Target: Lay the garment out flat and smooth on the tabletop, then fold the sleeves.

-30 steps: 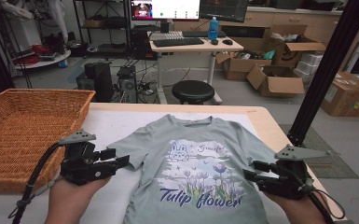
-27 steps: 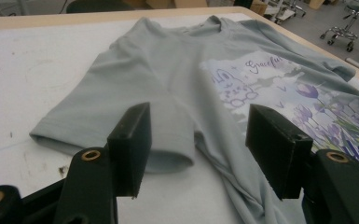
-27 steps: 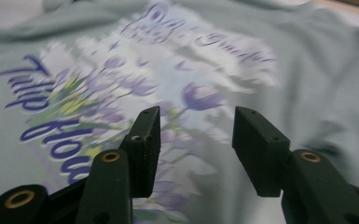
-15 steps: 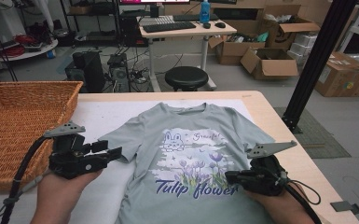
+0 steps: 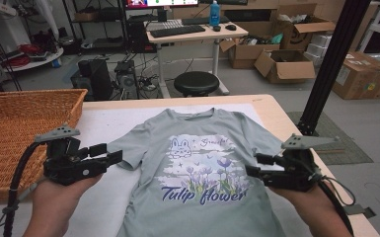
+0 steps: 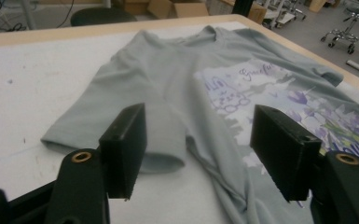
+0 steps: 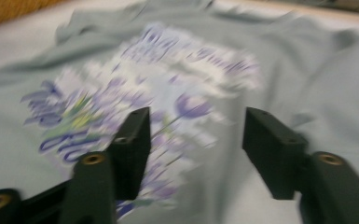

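Note:
A grey-green T-shirt (image 5: pixel 202 148) with a "Tulip flower" print lies flat, front up, on the white table cover. My left gripper (image 5: pixel 109 154) hovers at the shirt's left sleeve (image 6: pixel 121 116), its jaws apart after just opening wider. In the left gripper view the sleeve hem lies under the gap of the left gripper (image 6: pixel 198 154), not pinched. My right gripper (image 5: pixel 255 165) is over the shirt's right side beside the print. Its jaws have just been opening, with nothing between them. In the blurred right gripper view the print (image 7: pixel 135 93) lies below the right gripper (image 7: pixel 196 140).
A large wicker basket (image 5: pixel 19 123) stands on the table at the left. A black post (image 5: pixel 330 64) rises past the table's right edge. A stool (image 5: pixel 197 81), a desk and cardboard boxes (image 5: pixel 281 64) stand on the floor beyond the far edge.
The right gripper has shifted a little over the shirt's right side and its view is blurred by motion. The left gripper stays by the left sleeve. The shirt lies as before.

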